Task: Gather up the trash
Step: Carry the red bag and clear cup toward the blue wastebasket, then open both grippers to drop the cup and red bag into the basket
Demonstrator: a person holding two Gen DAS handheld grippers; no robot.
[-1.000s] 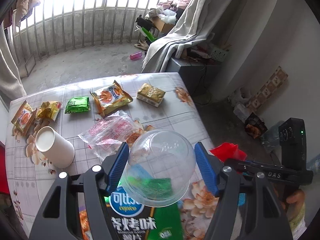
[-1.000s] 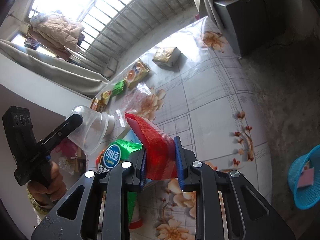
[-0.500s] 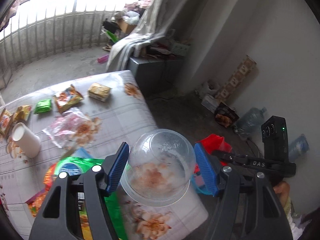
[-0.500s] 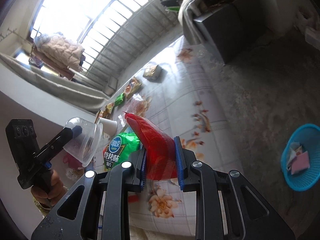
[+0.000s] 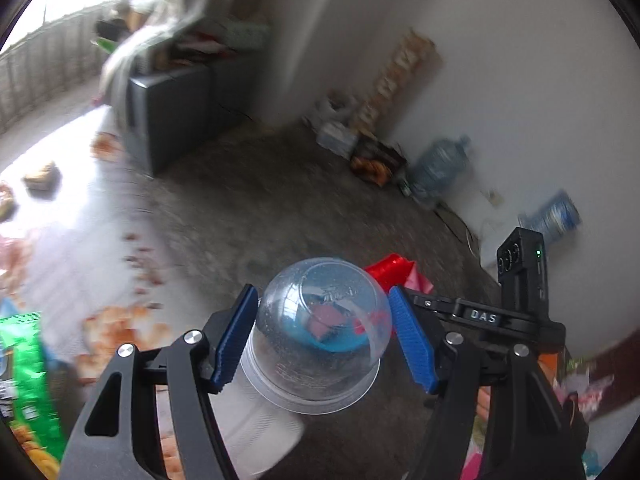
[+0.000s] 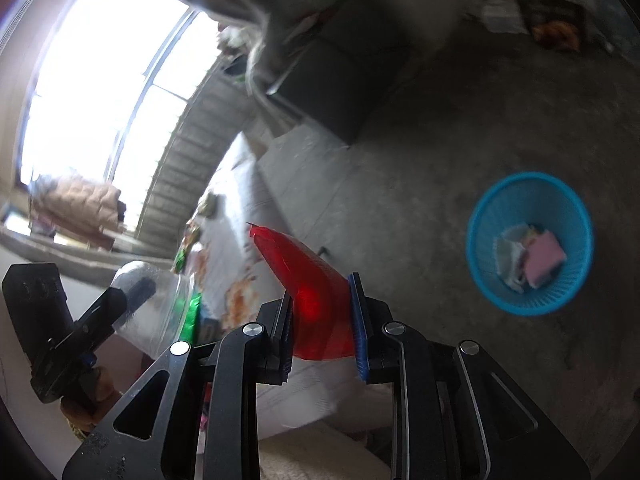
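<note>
My left gripper [image 5: 323, 303] is shut on a clear plastic dome cup [image 5: 316, 344], its blue pads pressing both sides. Through the cup I make out the blue of a waste basket below. My right gripper [image 6: 320, 294] is shut on a folded red plastic piece [image 6: 298, 258], which sticks up past the fingertips. The blue mesh basket [image 6: 486, 276] stands on the concrete floor to the right of that gripper, with paper and a pink scrap inside. In the left wrist view the red plastic piece [image 5: 390, 268] shows just right of the cup.
The table with the floral cloth [image 5: 80, 208] lies at the left, a green snack bag [image 5: 20, 360] on its near end. A grey cabinet [image 5: 168, 120] stands behind it. Water bottles [image 5: 440, 164] and clutter line the white wall.
Both grippers have swung right, off the table and over the floor, each still holding its item. The blue basket has grown larger and nearer in the right wrist view.
</note>
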